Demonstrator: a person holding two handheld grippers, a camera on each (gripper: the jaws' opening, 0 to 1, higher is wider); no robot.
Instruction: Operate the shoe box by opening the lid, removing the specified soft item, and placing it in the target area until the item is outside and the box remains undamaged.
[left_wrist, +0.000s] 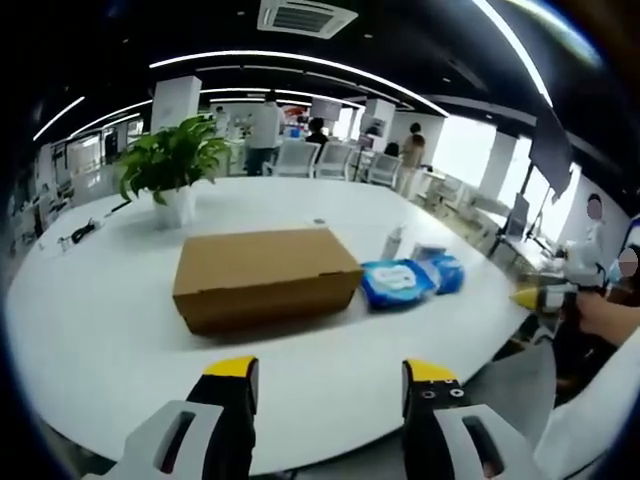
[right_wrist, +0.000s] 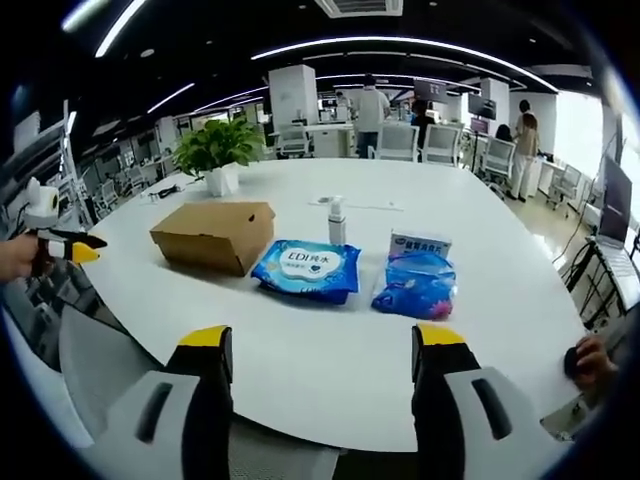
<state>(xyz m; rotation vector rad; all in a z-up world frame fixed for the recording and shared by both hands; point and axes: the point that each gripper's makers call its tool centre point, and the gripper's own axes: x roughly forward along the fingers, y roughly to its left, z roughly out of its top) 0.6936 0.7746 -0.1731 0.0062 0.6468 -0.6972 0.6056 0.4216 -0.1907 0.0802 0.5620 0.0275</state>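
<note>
The broad white oval table (left_wrist: 90, 330) spreads ahead of both pairs of fingers, bearing everything the task concerns. Largest on it is the plain brown cardboard shoe box (left_wrist: 262, 277), lying straight ahead of the left gripper (left_wrist: 330, 385) and well beyond its yellow-tipped fingers (left_wrist: 231, 372); from the right gripper (right_wrist: 325, 350) the same box sits ahead and off to the left of its fingers (right_wrist: 207, 342). Its lid looks flat and shut, so by my reading the task has not begun: the lid is yet to be lifted, the soft item is yet to come out, and nothing is yet placed in a target area. What lies inside cannot be seen.

Just beside the box is a flat blue plastic wipes packet (right_wrist: 307, 268), dead ahead of the right gripper's fingers; its white label reads something like "EDI", with smaller print too fine to make out. Further to the right lies a crumpled blue soft pack (right_wrist: 416, 285) with a small white-and-blue carton (right_wrist: 419, 243) behind it, its lettering illegible. A small white bottle (right_wrist: 337, 222) stands behind the wipes. A green potted plant in a white pot (left_wrist: 172, 165) stands far beyond the box.

Both grippers hover clear of the table, each with fingers spread wide apart and nothing between them.
</note>
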